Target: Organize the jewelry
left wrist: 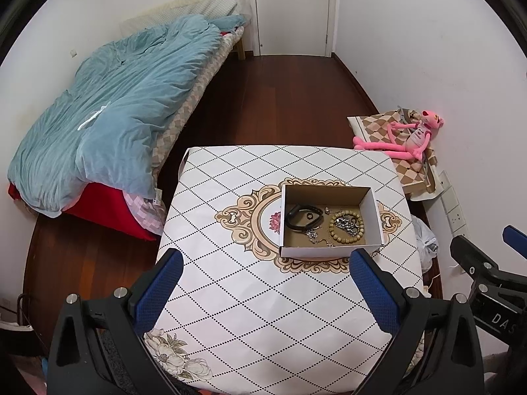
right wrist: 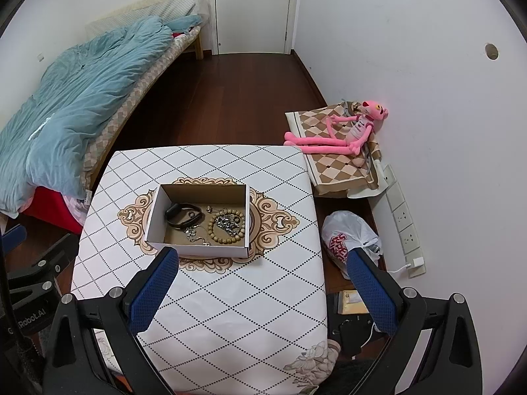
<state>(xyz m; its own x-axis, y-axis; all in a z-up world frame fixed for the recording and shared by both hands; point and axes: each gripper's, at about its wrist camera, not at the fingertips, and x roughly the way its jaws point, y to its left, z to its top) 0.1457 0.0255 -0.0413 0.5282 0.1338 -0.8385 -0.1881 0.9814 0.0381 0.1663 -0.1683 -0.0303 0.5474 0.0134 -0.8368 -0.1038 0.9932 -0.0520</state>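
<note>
An open cardboard box (left wrist: 374, 217) (right wrist: 154, 220) stands on the patterned table (left wrist: 250, 296) (right wrist: 230, 296). Inside lie a black wristband (left wrist: 303, 218) (right wrist: 182, 216), a wooden bead bracelet (left wrist: 346, 225) (right wrist: 227, 227), a silver chain link piece (left wrist: 347, 223) (right wrist: 229, 223) and a thin silver chain (left wrist: 318, 237) (right wrist: 196, 235). My left gripper (left wrist: 265, 265) is open and empty, above the table's near half, short of the box. My right gripper (right wrist: 263, 263) is open and empty, near the table's right edge. The right gripper also shows in the left wrist view (left wrist: 487, 263), and the left gripper in the right wrist view (right wrist: 36, 273).
A bed with a blue duvet (left wrist: 108, 115) (right wrist: 66, 105) lies to the left. A pink plush toy (left wrist: 411, 135) (right wrist: 346, 131) sits on a checked cushion at the right wall. A white plastic bag (right wrist: 349, 237) lies on the floor right of the table. A closed door (left wrist: 293, 10) is beyond.
</note>
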